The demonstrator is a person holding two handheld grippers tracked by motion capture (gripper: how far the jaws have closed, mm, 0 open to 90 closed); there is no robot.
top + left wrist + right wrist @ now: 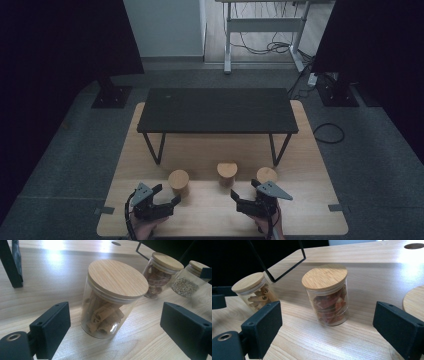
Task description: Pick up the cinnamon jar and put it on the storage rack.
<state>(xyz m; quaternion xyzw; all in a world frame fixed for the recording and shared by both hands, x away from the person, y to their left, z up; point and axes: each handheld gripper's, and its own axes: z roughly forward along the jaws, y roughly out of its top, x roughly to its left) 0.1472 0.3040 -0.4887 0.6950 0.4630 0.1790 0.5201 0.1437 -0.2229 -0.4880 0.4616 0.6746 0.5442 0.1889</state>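
Surface: a light wooden table is standing on grey carpet in a dim room, and it is carrying a low black bench across its far half.
Jars: three glass jars with wooden lids are standing in a row near the front edge, well apart from one another.
Cinnamon jar: it is standing upright at the left of the row, long axis vertical, lid facing up, rolled sticks leaning inside.
Red-filled jar: it is standing upright in the middle, lid up.
Seed jar: it is standing upright at the right end.
Left gripper: it is hovering just before the cinnamon jar, jaws spread wide, nothing between the pads.
Right gripper: it is pointing at the red-filled jar, jaws spread wide and touching nothing.
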